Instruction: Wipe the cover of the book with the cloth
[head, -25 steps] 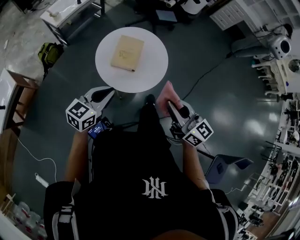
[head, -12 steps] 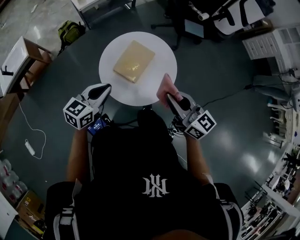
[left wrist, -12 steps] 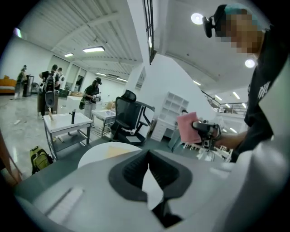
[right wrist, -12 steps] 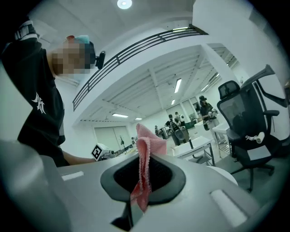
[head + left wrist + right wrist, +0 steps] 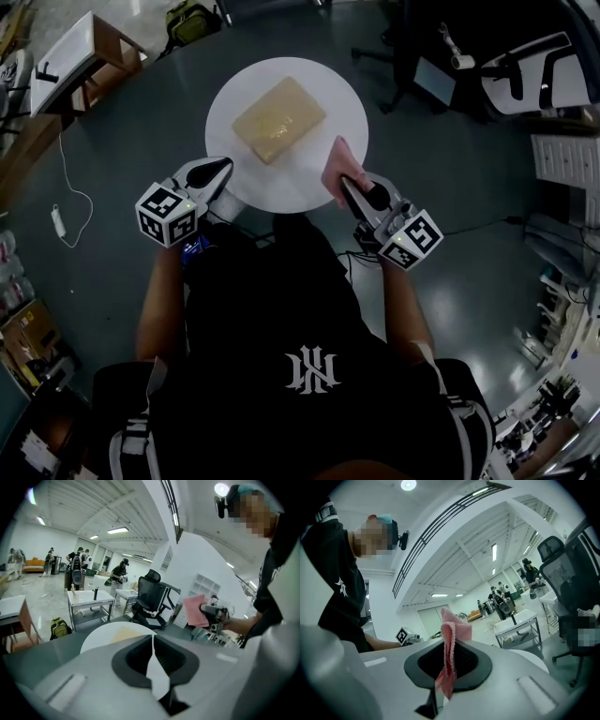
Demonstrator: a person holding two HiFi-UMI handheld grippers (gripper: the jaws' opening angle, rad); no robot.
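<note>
The left hand-held gripper [image 5: 223, 166] hovers at the near-left rim of the round white worktop [image 5: 349, 103]. Its jaws are closed to a thin seam with nothing between them [image 5: 153, 644]. The book [image 5: 278, 119] lies flat near the middle of the worktop, ahead of both hands and between them, with its long axis running from near-left to far-right. The right hand-held gripper [image 5: 339, 180] is at the near-right rim, clamped on the pink cloth [image 5: 336, 161], which stands up out of its jaws in a loose fold [image 5: 452, 634]. I judge this to be the hand that matters: the book's cover lies ahead of the cloth and to its left, near but not touching, so the reach goes forward and inward. The worktop is smooth, with nothing else on it. Around it is a dark glossy floor [image 5: 450, 272], with a cable [image 5: 70, 202] at the left, a green bag [image 5: 187, 14] beyond the worktop and an office chair [image 5: 525, 80] at the far right.
</note>
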